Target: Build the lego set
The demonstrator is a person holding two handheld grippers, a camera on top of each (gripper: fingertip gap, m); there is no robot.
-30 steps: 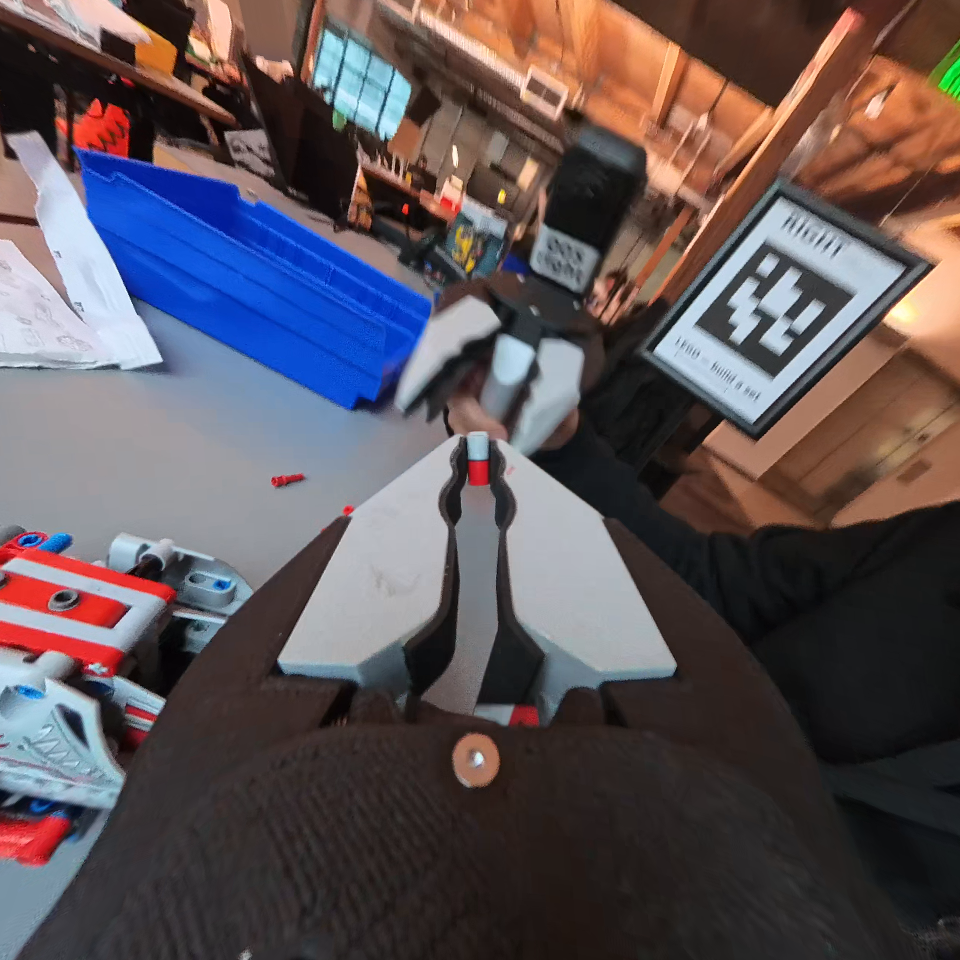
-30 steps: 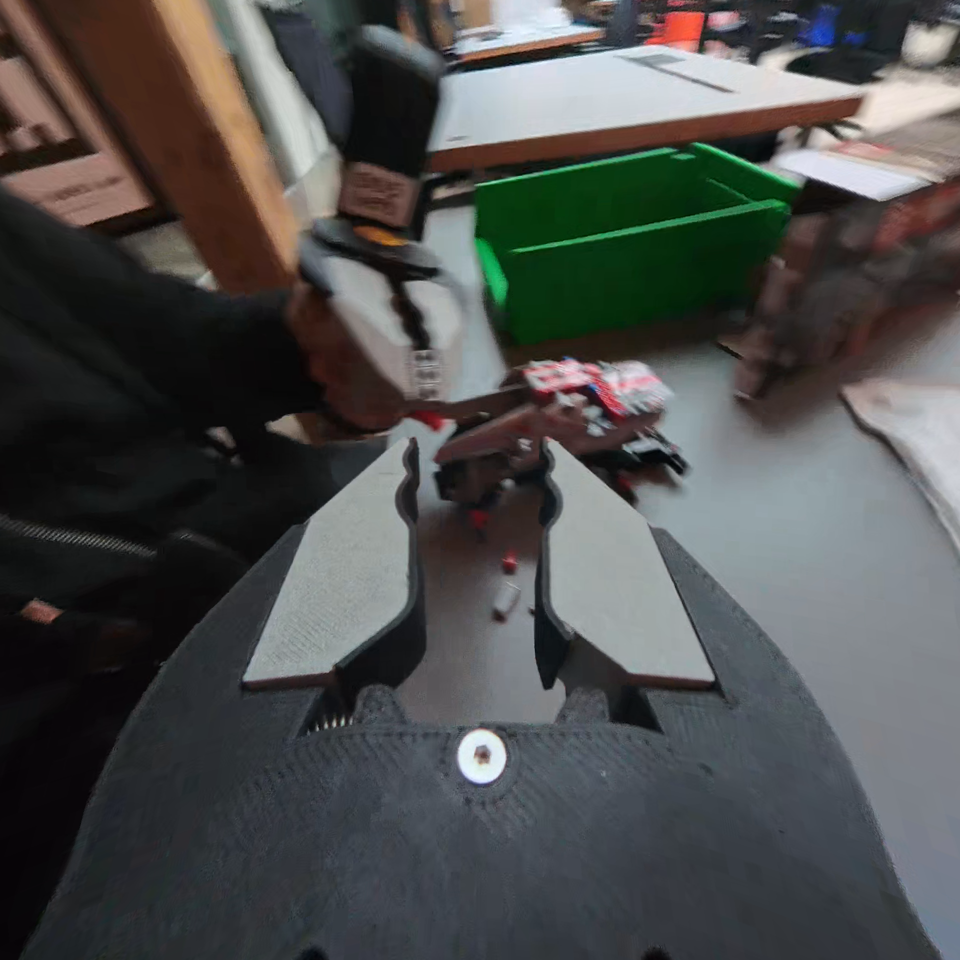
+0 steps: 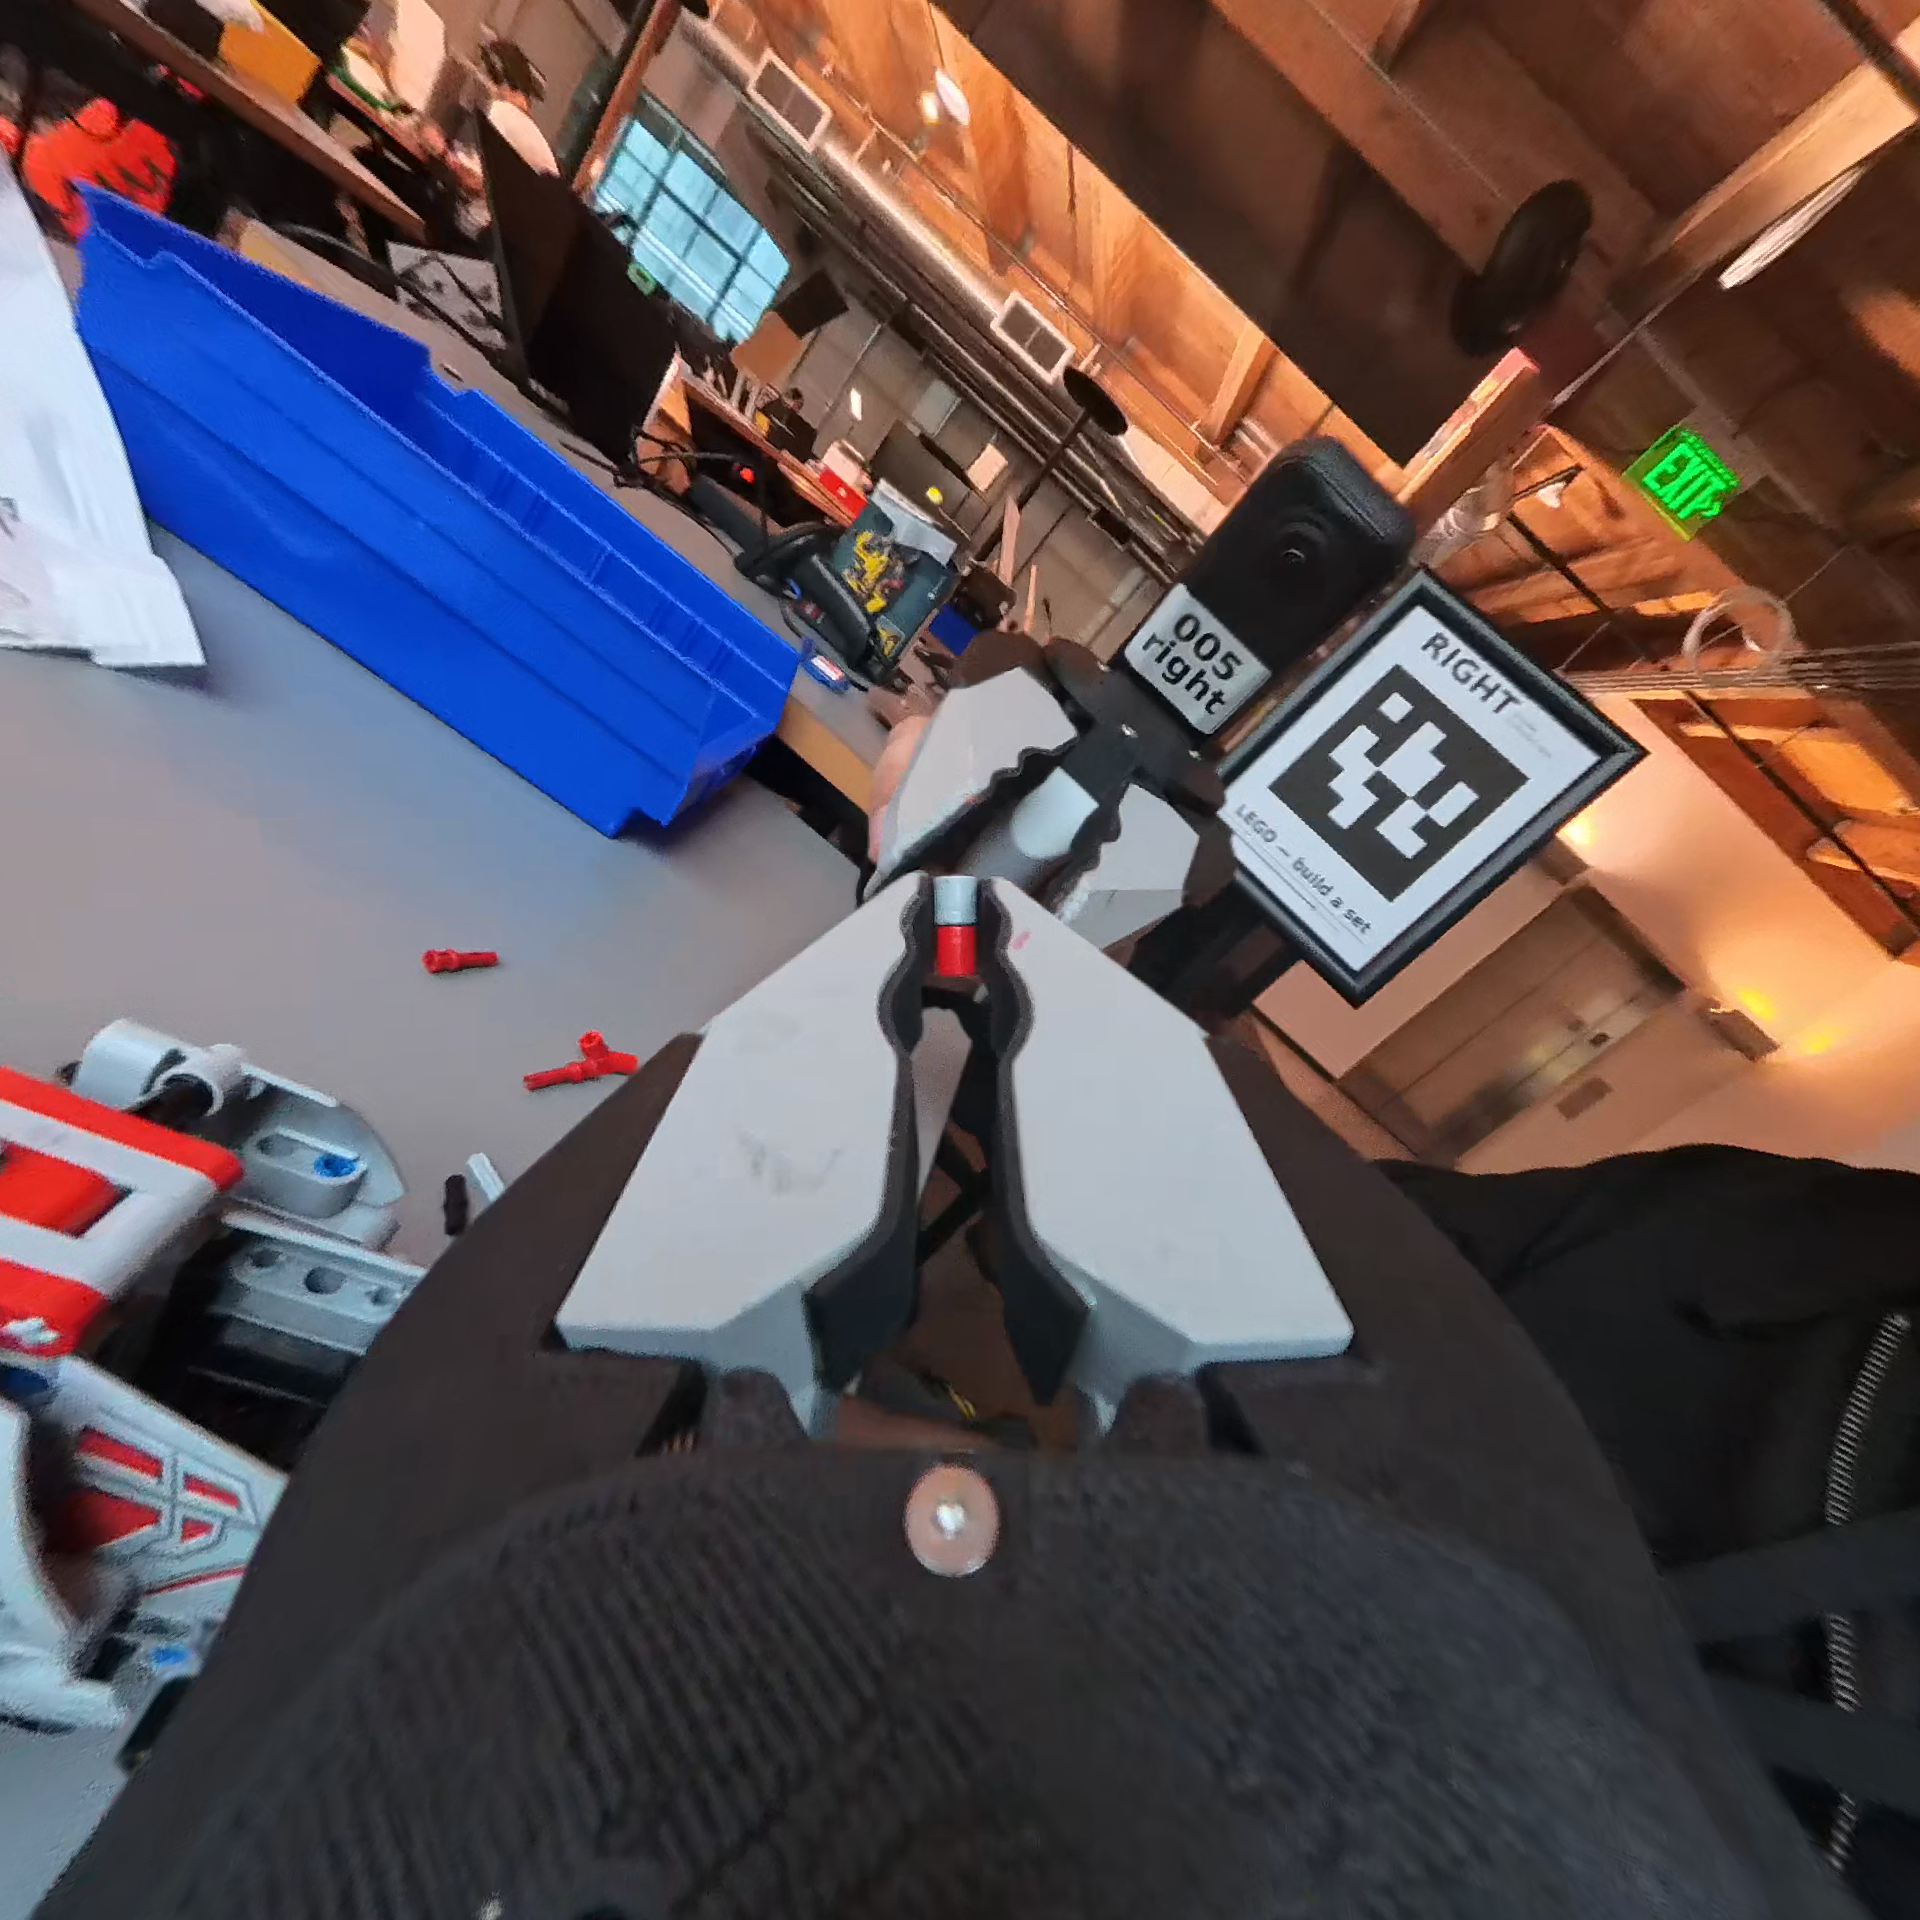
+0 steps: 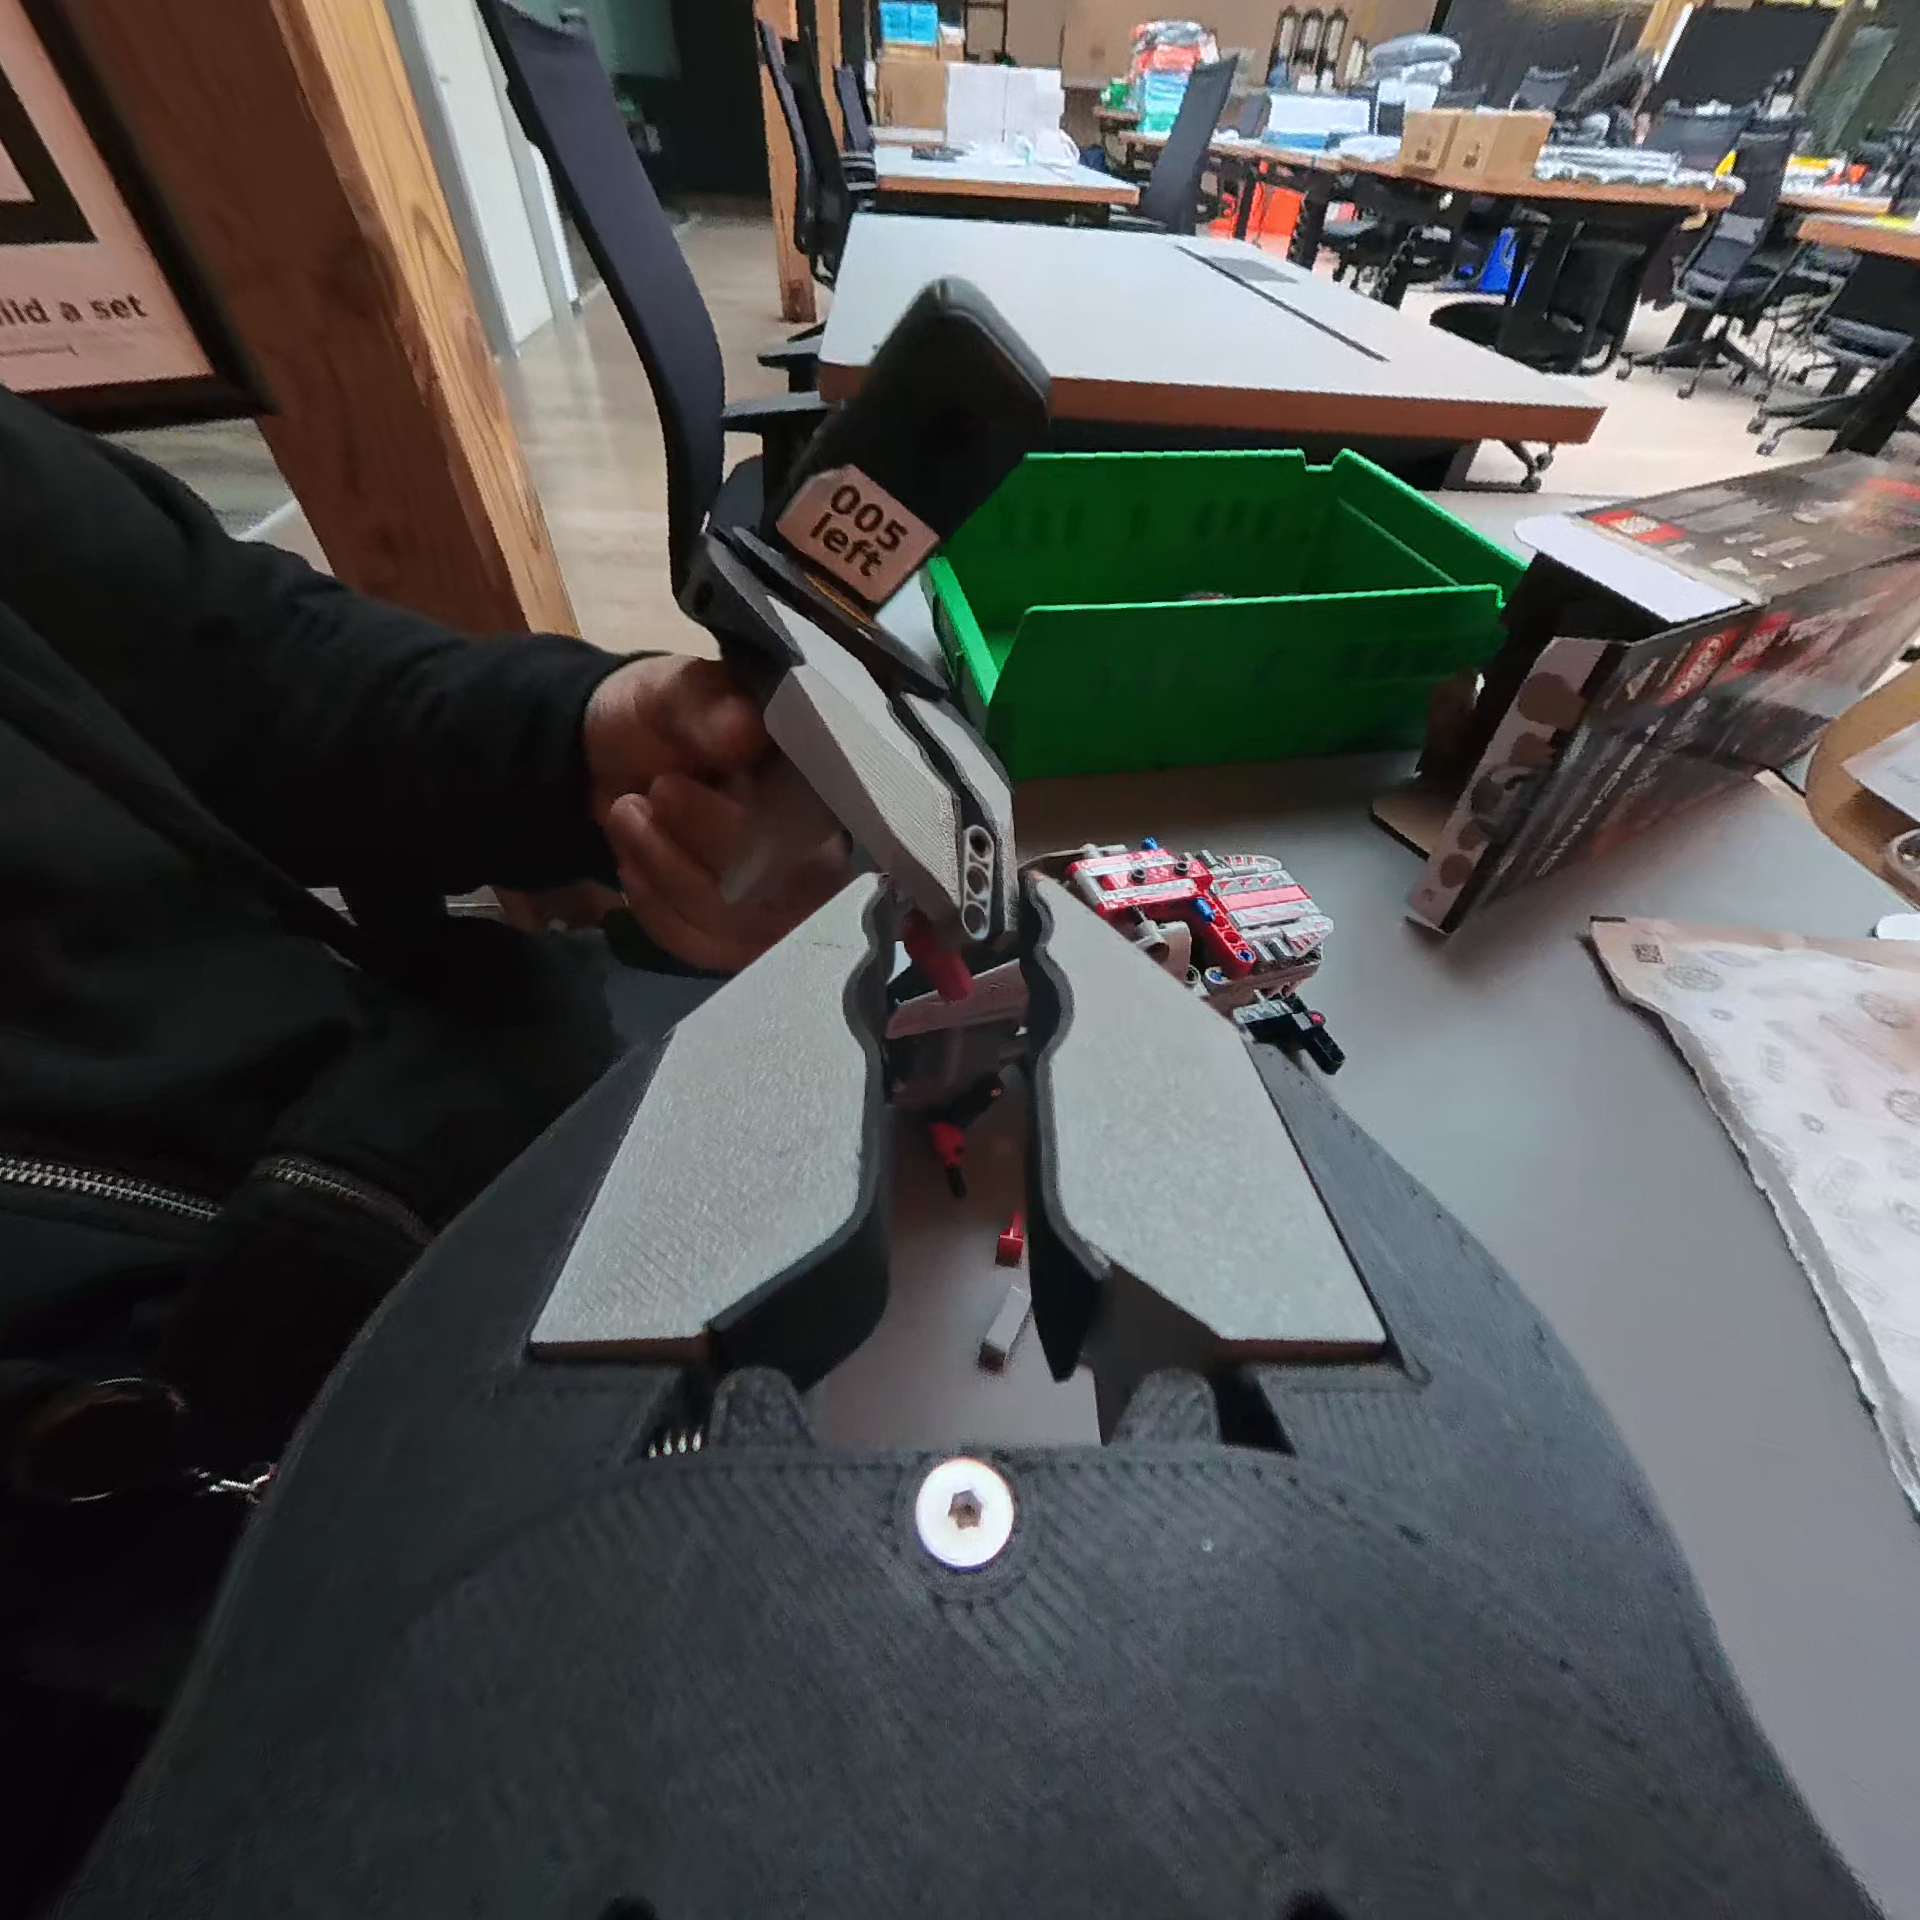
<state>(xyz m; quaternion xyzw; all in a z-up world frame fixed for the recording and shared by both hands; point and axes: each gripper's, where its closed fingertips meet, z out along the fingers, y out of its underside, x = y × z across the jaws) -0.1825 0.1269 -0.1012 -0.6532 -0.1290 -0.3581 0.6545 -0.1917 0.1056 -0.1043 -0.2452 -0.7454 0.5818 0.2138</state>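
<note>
Small grey-and-red piece point(image 3: 955, 927) pinched at fingers; red-and-white lego model point(image 4: 1195, 914) on table.

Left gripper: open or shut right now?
Shut. The left gripper pinches a small grey and red peg between its tips, and only a narrow gap shows behind.

right gripper point(image 3: 1023, 821): nearer left gripper point(image 3: 954, 928) | jaws narrower
</note>
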